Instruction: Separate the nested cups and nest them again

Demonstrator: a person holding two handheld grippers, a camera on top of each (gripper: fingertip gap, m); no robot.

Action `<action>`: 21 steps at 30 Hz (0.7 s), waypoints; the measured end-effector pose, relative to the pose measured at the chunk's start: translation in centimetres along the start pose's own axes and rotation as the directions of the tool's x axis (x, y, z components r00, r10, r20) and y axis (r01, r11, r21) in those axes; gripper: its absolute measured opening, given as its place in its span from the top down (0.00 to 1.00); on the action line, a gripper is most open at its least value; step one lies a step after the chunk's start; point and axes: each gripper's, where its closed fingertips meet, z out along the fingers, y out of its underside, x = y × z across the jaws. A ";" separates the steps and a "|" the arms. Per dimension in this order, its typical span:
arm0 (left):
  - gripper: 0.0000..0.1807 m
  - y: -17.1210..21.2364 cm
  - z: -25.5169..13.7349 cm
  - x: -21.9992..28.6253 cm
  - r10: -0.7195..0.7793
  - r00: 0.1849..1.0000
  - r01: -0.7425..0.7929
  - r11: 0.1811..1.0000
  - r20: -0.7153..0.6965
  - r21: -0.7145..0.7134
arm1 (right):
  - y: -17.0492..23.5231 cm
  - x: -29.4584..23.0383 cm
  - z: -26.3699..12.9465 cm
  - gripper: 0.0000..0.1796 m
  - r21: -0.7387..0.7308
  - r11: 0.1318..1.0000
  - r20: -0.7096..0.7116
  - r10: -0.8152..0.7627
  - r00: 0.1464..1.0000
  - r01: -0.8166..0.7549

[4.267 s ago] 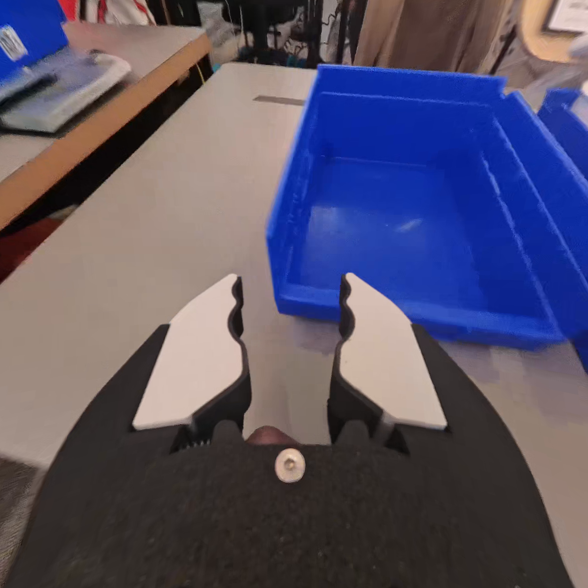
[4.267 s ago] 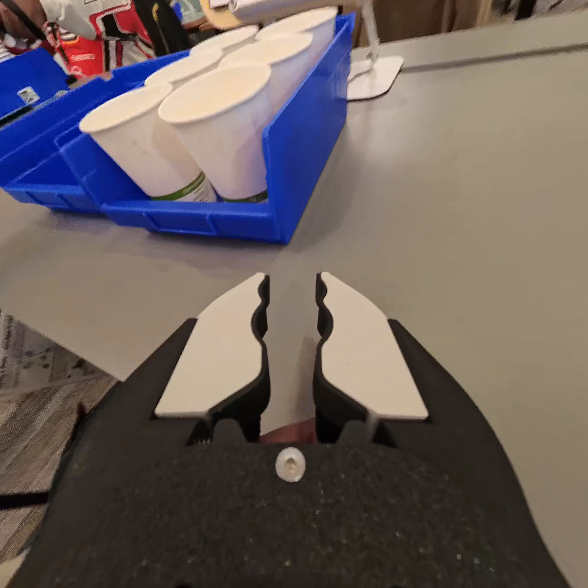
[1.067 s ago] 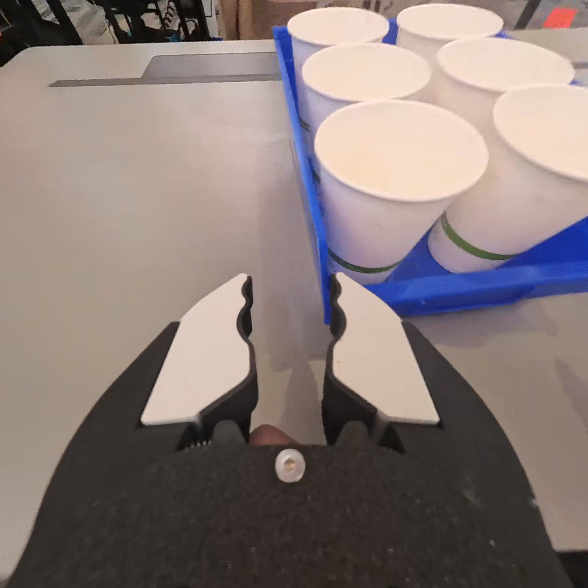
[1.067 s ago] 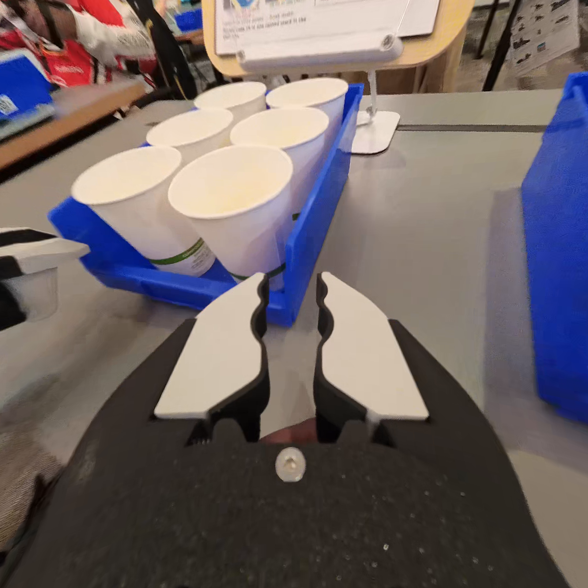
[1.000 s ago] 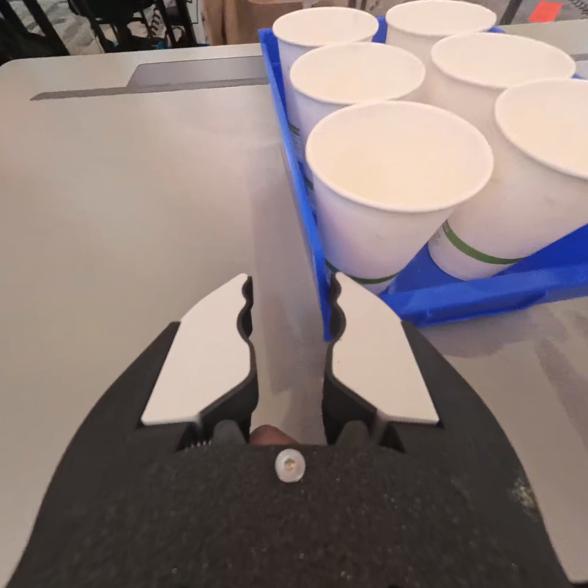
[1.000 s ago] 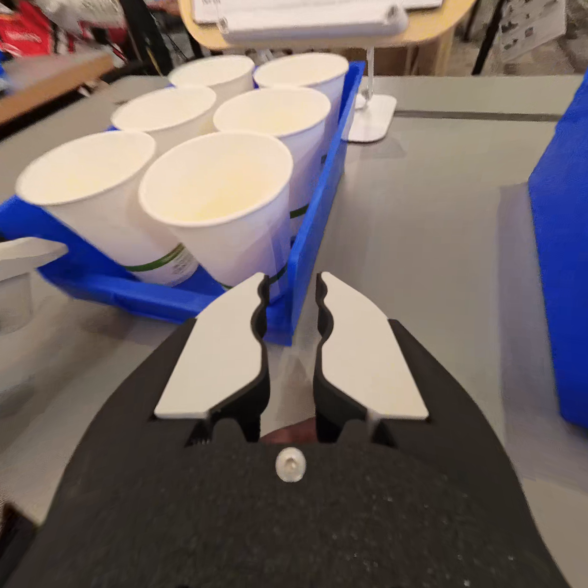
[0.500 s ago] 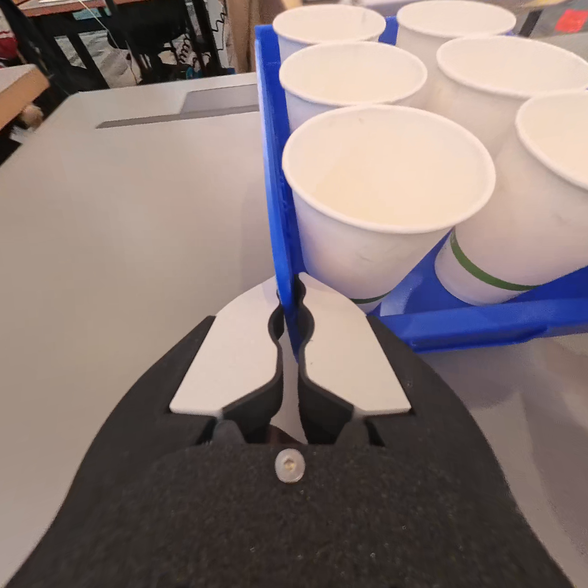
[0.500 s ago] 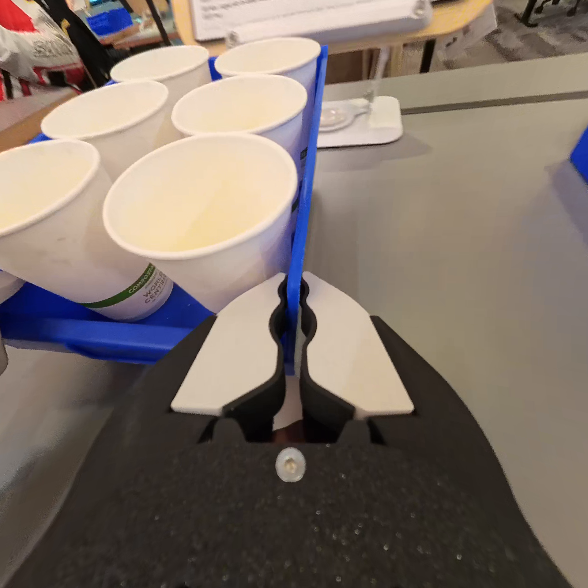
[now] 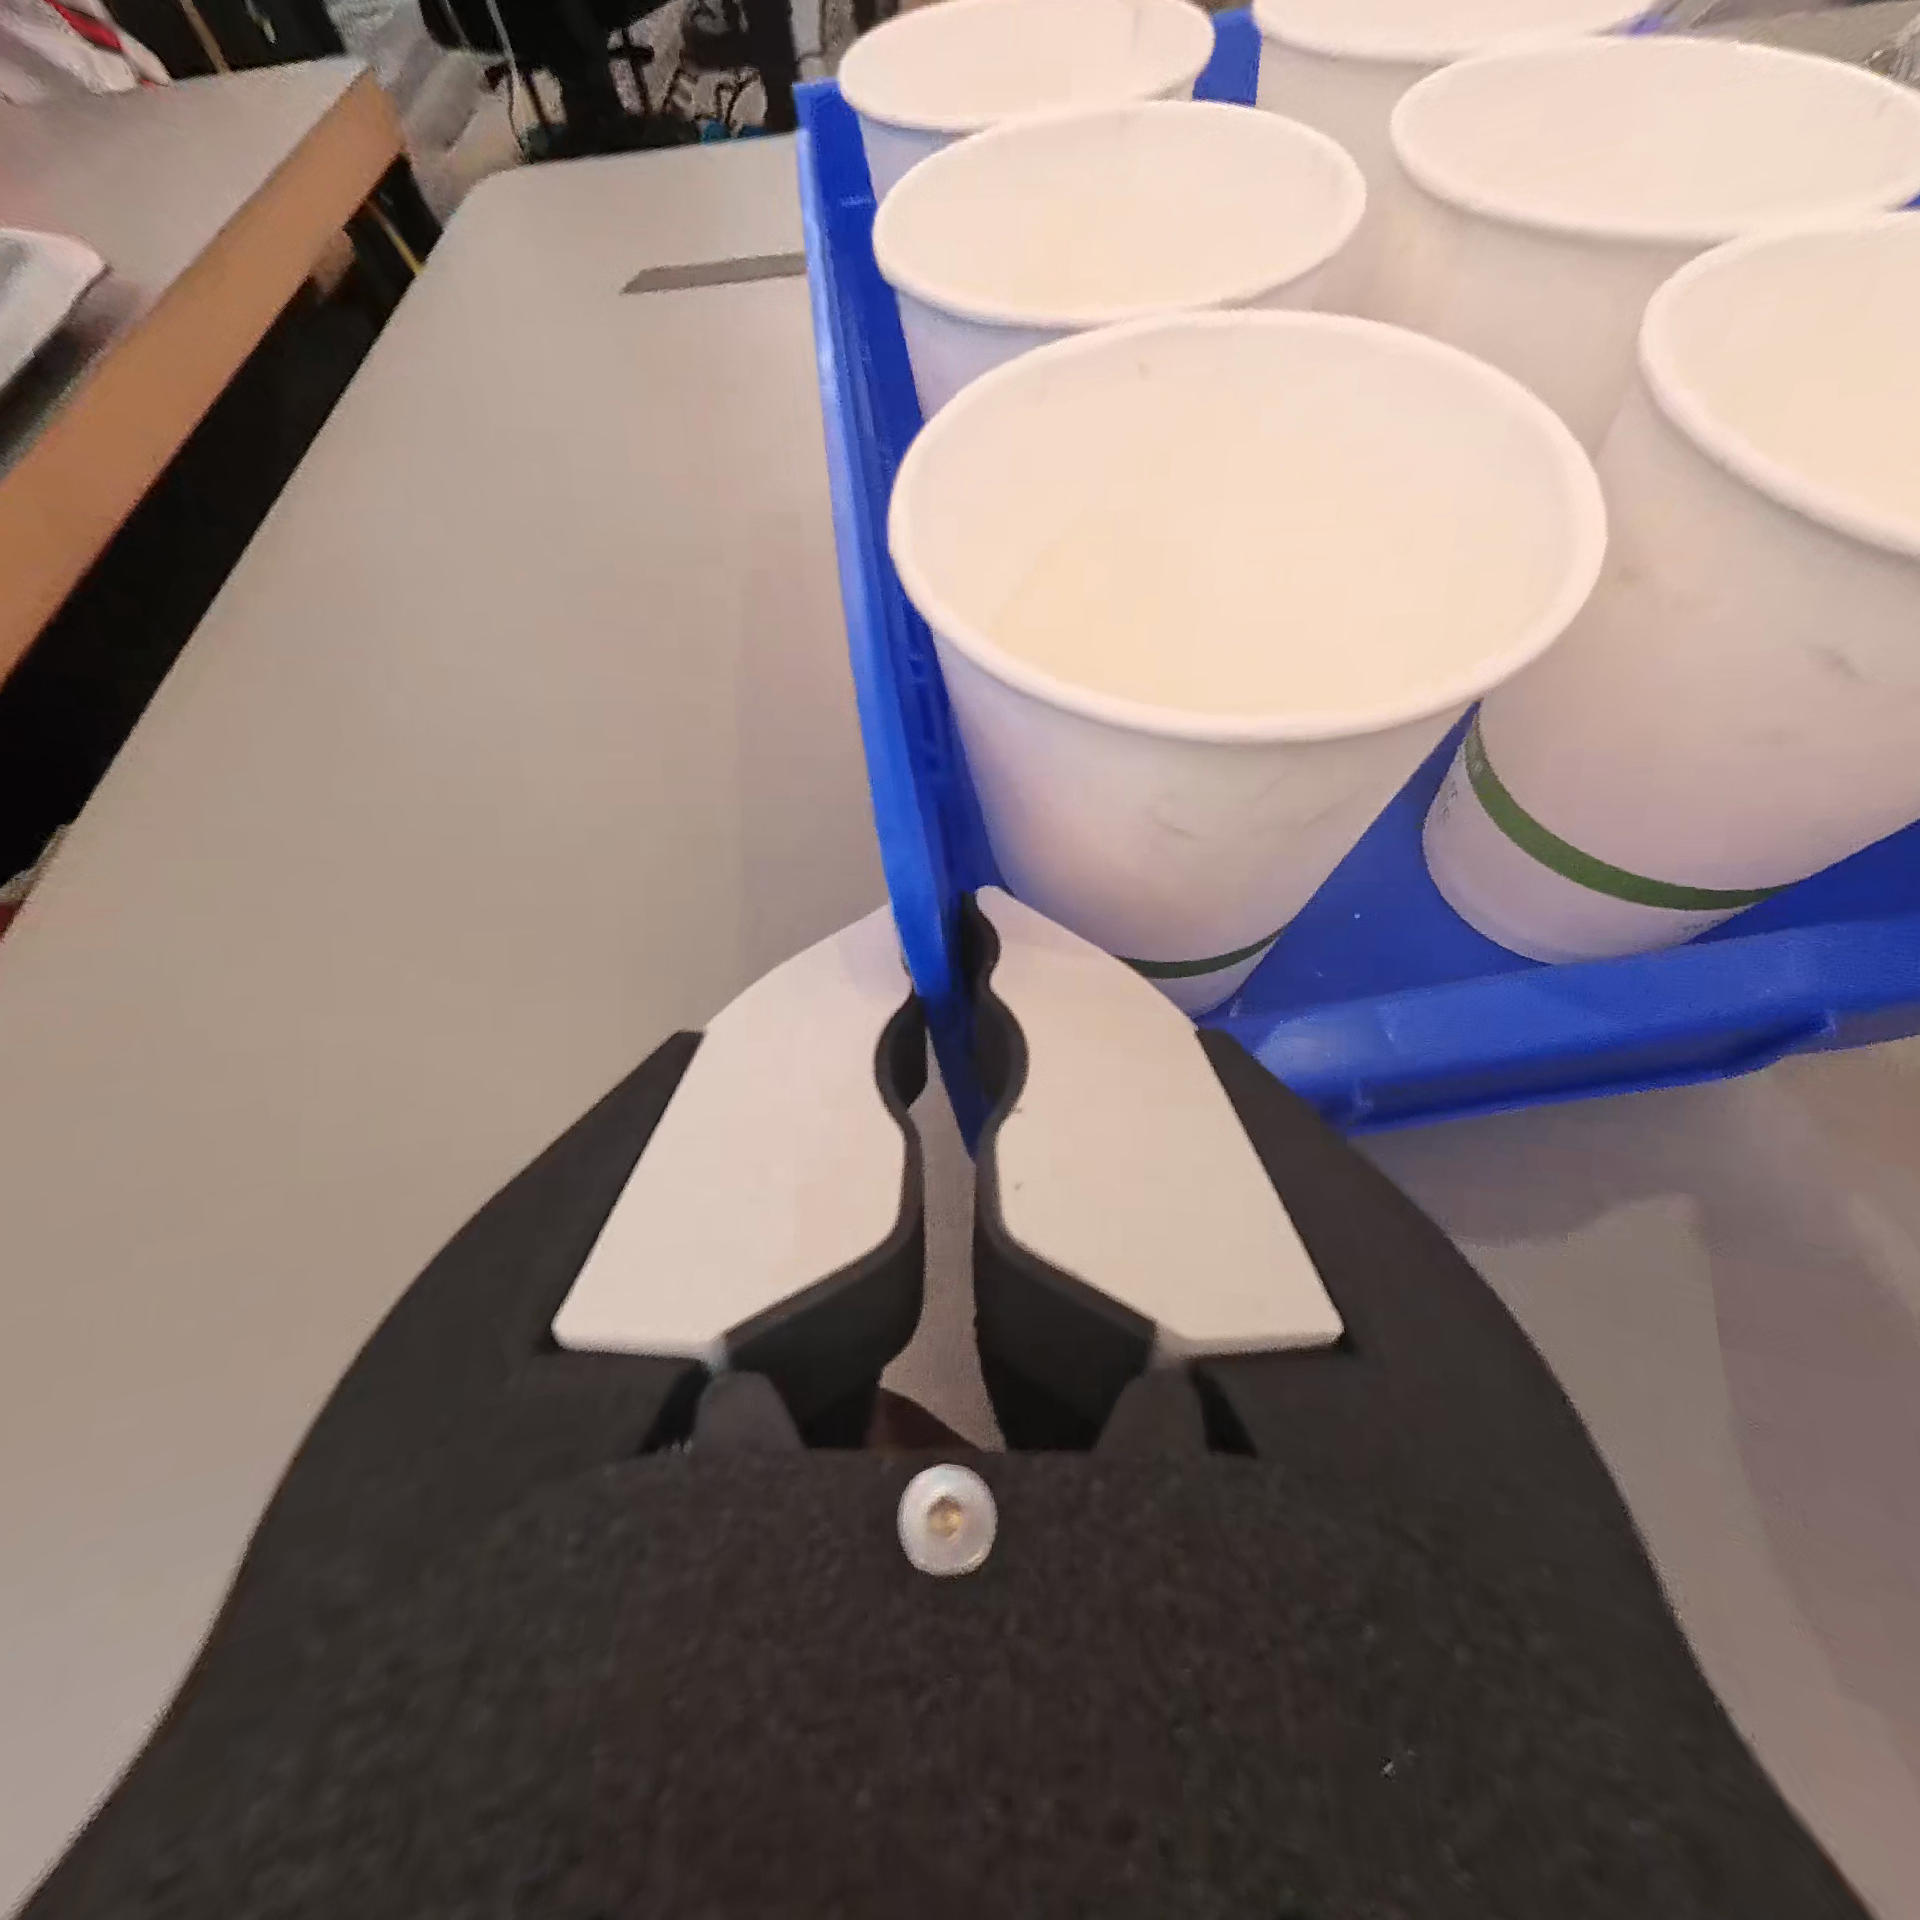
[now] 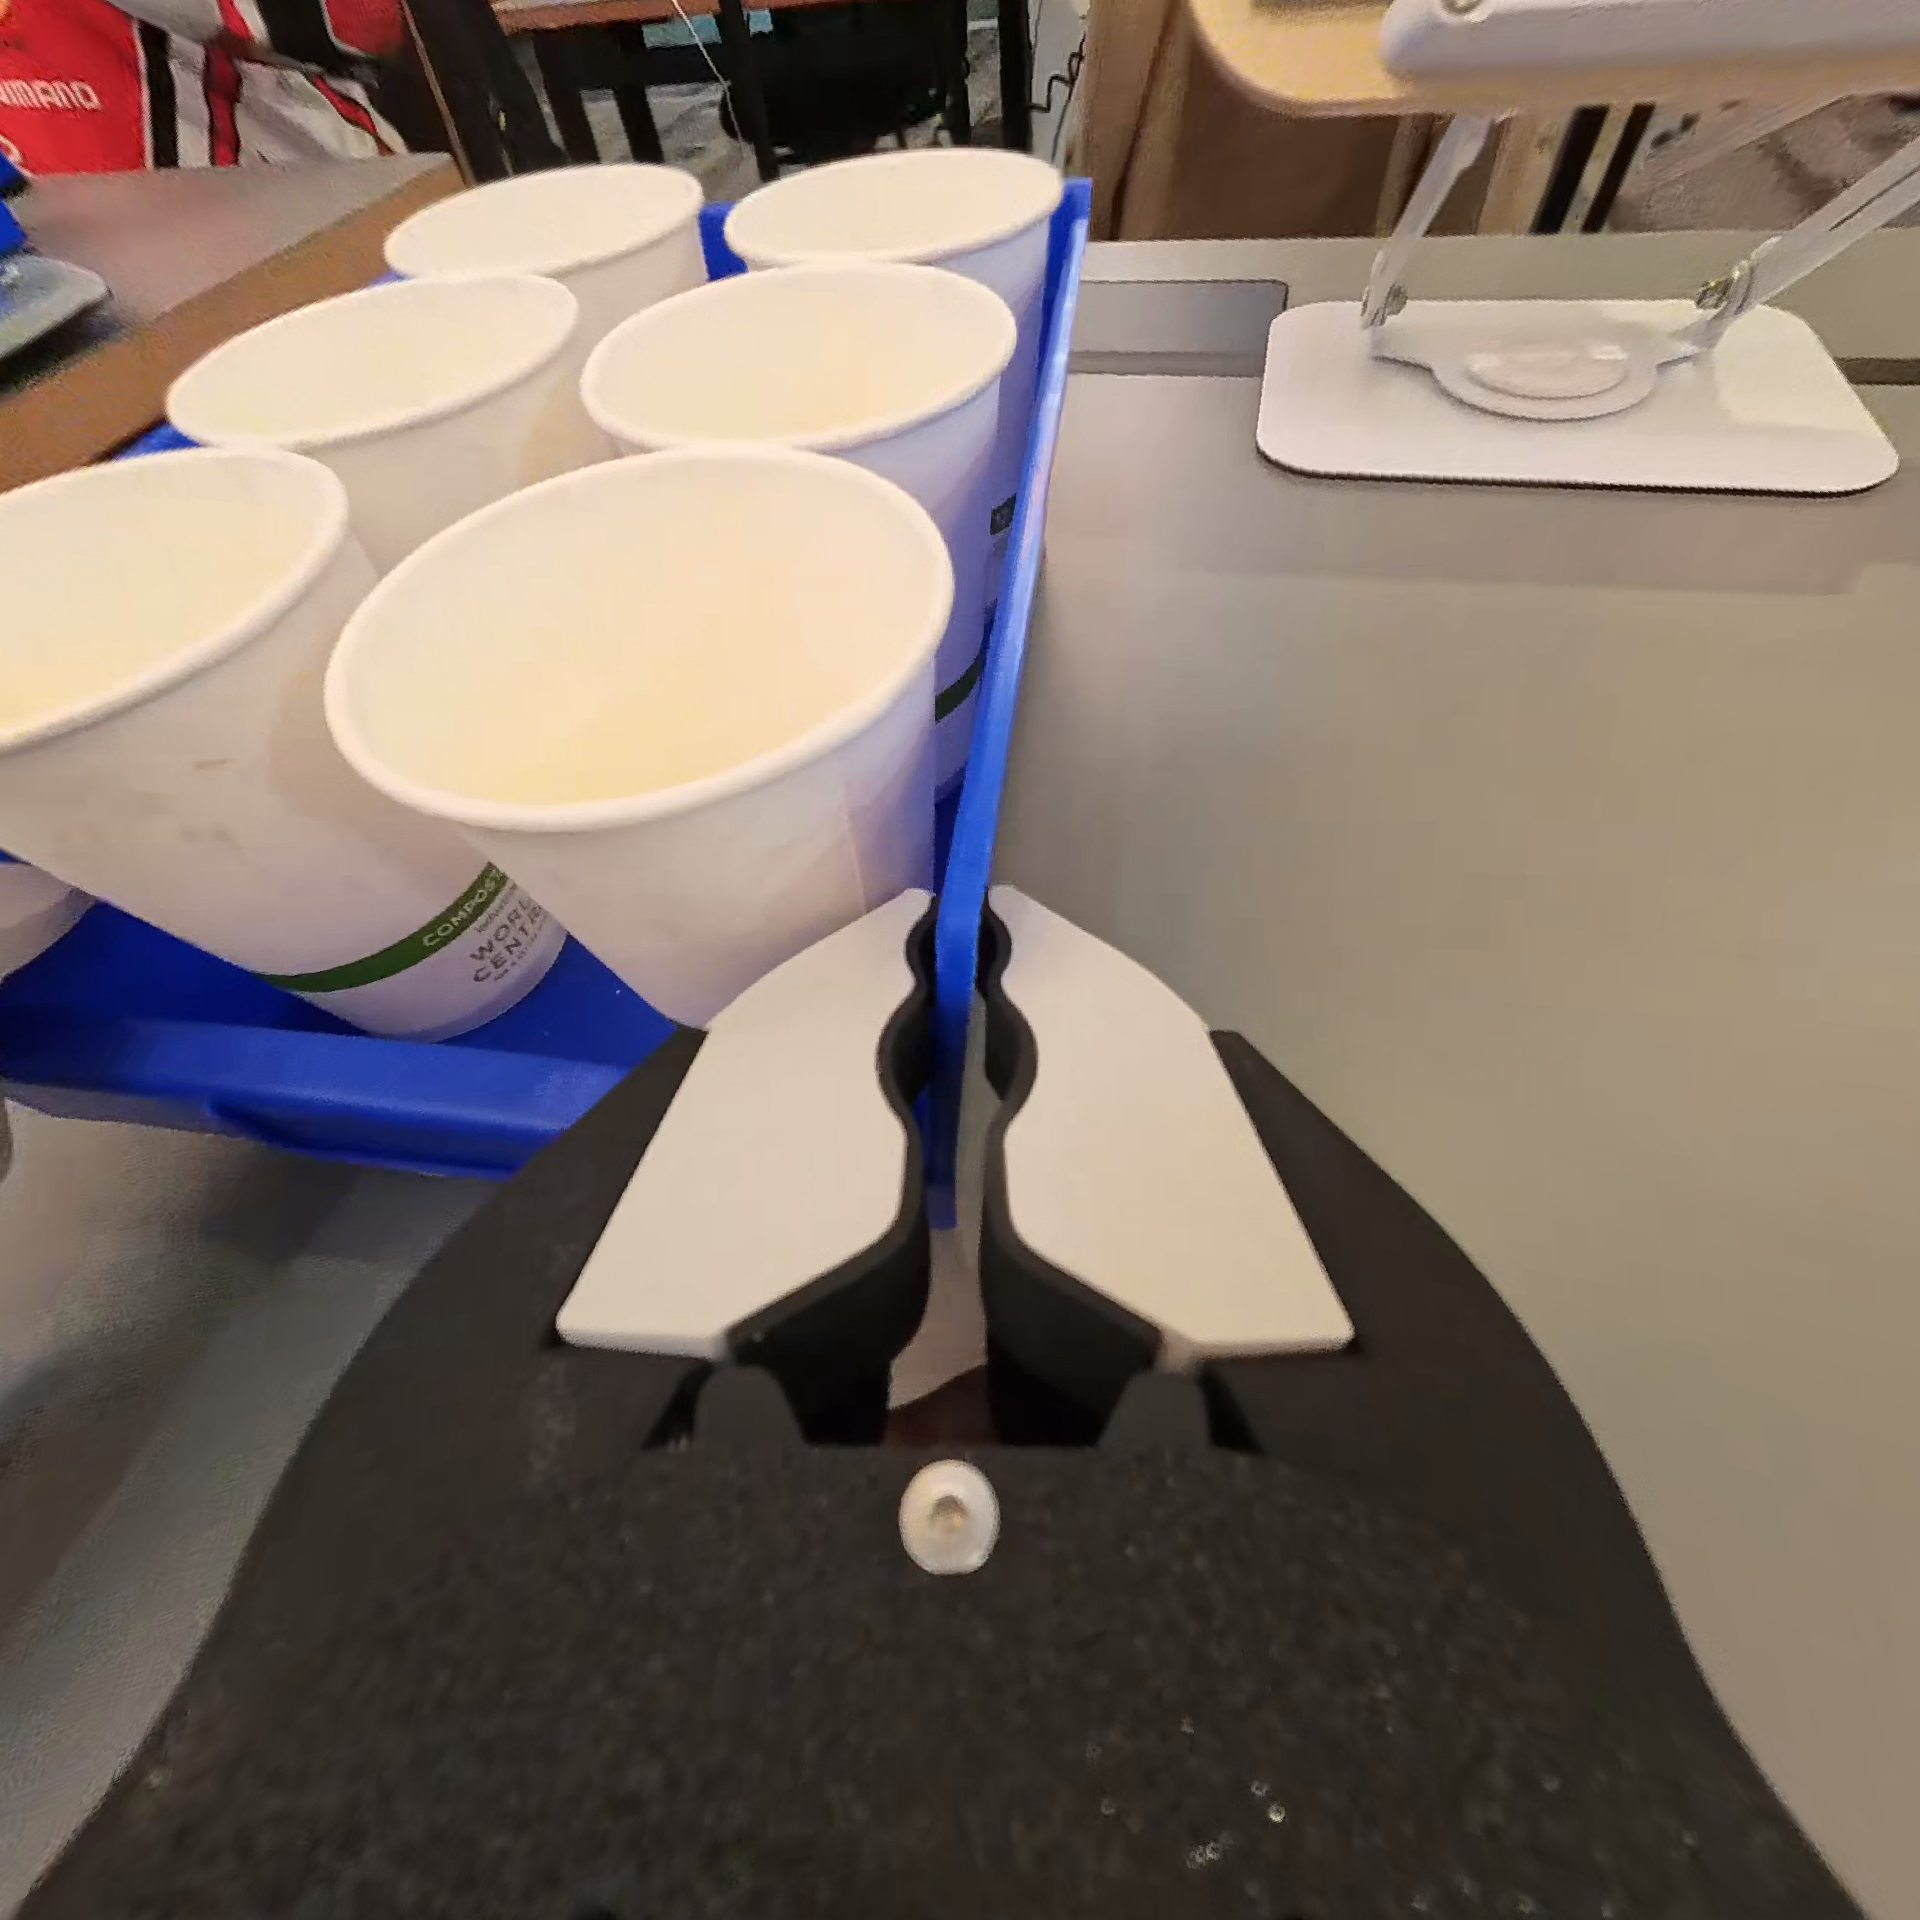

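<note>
Your left gripper and right gripper are each clenched on a side wall of the blue plastic bin. Six white paper cups with green bands stand upright inside, packed close.

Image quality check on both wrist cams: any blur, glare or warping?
Left wrist view: sharp near the cups, wide-angle bowing of the blue bin wall, no harsh glare. Right wrist view: warm cast, background and white stand slightly soft, soft shadows on the table.
</note>
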 end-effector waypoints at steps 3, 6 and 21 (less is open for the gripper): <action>0.98 0.0 0.7 -0.6 -0.004 0.999 0.005 1.000 -0.046 0.028 | 0.0 -0.6 0.1 0.95 0.032 0.999 -0.005 -0.021 1.000 0.021; 0.92 0.0 0.5 -1.7 -0.033 0.999 0.033 0.999 0.000 0.037 | 0.3 -1.2 -0.5 0.92 0.021 0.998 0.079 -0.060 0.995 0.059; 0.72 -0.6 -10.1 5.4 -0.061 0.979 0.054 0.998 0.197 0.042 | 3.5 15.8 -14.6 0.75 0.074 0.961 0.329 -0.276 0.903 0.267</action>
